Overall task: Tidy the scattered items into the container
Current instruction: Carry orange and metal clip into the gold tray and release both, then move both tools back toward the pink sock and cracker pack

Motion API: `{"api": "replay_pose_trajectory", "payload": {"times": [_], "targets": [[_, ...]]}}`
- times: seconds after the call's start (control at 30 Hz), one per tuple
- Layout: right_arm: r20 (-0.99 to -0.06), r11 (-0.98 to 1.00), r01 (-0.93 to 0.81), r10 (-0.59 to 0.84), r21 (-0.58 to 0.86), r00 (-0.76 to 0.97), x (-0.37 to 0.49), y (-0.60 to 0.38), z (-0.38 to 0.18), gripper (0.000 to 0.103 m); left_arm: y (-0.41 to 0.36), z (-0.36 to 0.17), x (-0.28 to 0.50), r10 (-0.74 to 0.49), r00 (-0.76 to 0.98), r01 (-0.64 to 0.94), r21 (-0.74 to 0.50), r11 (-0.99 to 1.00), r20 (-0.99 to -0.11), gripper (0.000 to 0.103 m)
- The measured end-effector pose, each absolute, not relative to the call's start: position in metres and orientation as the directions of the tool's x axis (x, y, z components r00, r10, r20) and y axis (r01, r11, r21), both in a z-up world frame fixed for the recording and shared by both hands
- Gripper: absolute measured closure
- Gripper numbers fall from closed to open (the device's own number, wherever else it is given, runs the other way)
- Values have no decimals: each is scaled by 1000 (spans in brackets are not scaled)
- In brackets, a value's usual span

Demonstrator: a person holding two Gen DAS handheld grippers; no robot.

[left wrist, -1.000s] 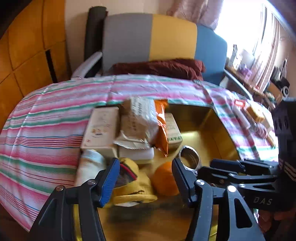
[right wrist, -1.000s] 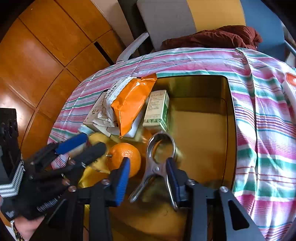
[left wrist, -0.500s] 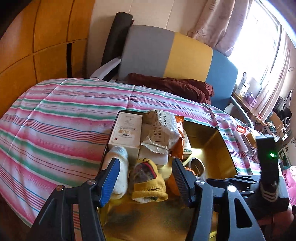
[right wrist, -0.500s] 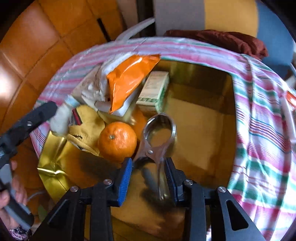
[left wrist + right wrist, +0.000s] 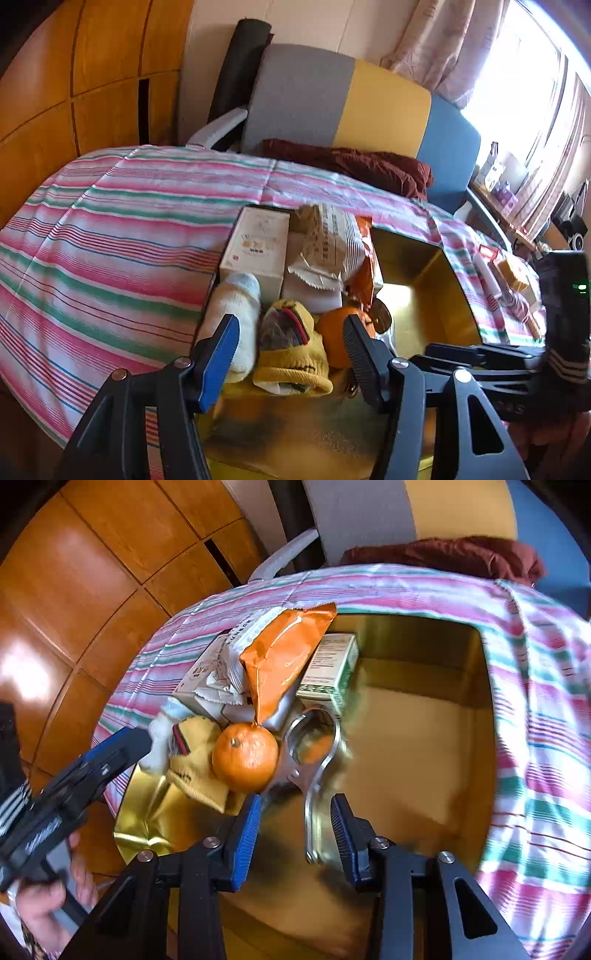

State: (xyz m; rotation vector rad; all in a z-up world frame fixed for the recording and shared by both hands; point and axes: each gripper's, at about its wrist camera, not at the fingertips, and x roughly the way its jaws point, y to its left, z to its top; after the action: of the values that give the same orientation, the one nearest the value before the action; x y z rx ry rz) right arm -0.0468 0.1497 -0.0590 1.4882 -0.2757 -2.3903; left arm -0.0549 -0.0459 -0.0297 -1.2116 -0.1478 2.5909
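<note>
Right gripper [image 5: 295,823]: jaws opening over the gold box, with the handle of a metal clamp [image 5: 314,771] between them; the handle lies against the right pad, the left pad stands clear of it, so nothing is squeezed.
Metal clamp: inside the box, its ring end just beside the orange [image 5: 245,757] (it looks blurred, so whether it rests flat on the floor I cannot tell).
Left gripper [image 5: 291,354]: jaws spread apart and empty, hanging over the near left part of the box.
Below the left jaws: a yellow sock [image 5: 291,350] and a white sock [image 5: 236,314], side by side in the box.
Gold box [image 5: 417,738]: on the striped cloth [image 5: 110,236]; its right half shows bare floor.
Packed at the box's left end: an orange snack bag [image 5: 284,657], a crinkled white packet [image 5: 328,243], a cream carton [image 5: 258,243] and a green-and-white carton [image 5: 330,668], leaning on one another.
Still on the cloth: a few small items [image 5: 495,269] right of the box, too small to name.
Person: a hand [image 5: 40,893] grips the left tool's handle at the lower left of the right wrist view.
</note>
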Motion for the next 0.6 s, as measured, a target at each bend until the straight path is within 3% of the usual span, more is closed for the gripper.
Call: {"api": "replay_pose_trajectory", "payload": {"times": [0.2, 0.47, 0.6], "targets": [[-869, -946, 219, -309, 239, -386, -56, 123, -66, 69, -39, -34, -50, 271, -590, -208, -181, -961, -760, 44], [-818, -907, 263, -413, 329, -401, -60, 117, -66, 68, -40, -34, -44, 247, -594, -178, -175, -968, -766, 44], [-775, -903, 209, -429, 375, -465, -41, 150, -50, 61, -34, -33, -43, 263, -598, -174, -198, -965, -757, 44]]}}
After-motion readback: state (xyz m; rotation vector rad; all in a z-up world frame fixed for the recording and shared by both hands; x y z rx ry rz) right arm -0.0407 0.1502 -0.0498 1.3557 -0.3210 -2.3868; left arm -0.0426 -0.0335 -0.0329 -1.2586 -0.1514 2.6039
